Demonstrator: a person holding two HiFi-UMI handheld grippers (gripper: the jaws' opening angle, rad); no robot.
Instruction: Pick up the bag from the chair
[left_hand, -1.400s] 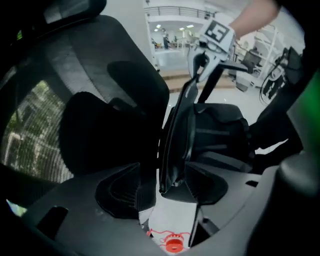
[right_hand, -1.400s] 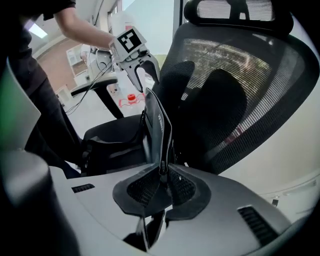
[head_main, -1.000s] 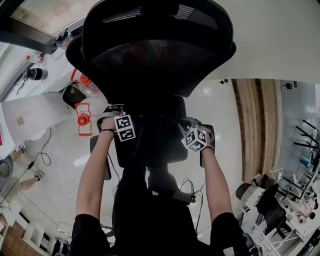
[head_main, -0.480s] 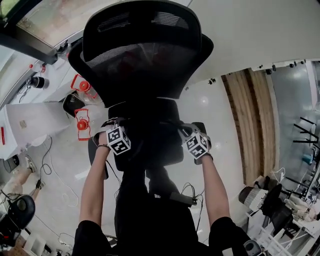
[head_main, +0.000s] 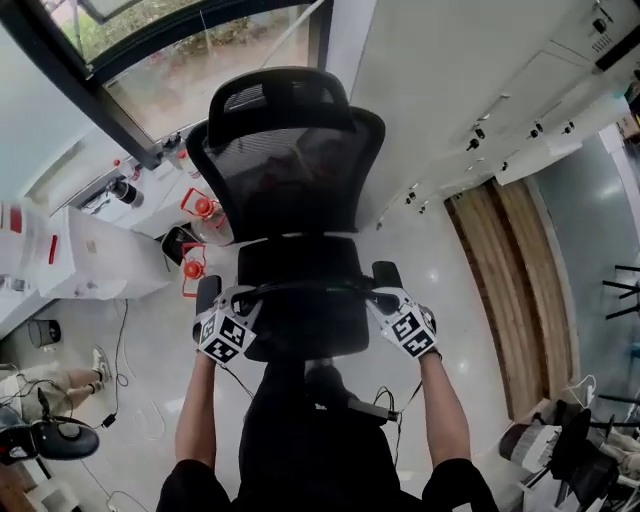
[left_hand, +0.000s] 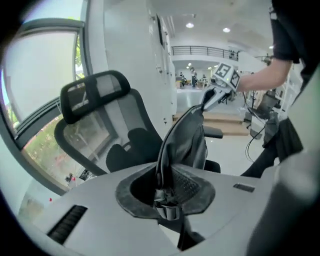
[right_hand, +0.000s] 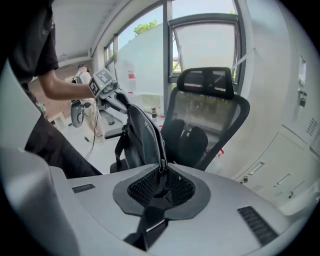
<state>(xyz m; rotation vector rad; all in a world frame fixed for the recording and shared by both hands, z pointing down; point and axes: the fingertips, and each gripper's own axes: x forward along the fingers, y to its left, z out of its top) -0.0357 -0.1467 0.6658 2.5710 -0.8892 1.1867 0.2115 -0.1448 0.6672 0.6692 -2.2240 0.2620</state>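
Note:
A black backpack hangs in front of the black mesh office chair, stretched between my two grippers above the seat. My left gripper is shut on a strap and buckle at the bag's left top corner; its jaws have just been closing on it. My right gripper is shut on the zipped edge at the bag's other corner. Each gripper view shows the other gripper across the bag: the right gripper and the left gripper. The chair's seat is mostly hidden behind the bag.
The chair's armrests stand on either side of the bag. Red objects and a white desk are at the left, with cables on the glossy floor. Another chair stands at lower left. A window is behind.
Both grippers have risen with the backpack, lifting it up off the seat. The head view has pulled back, so the whole chair back and headrest now show.

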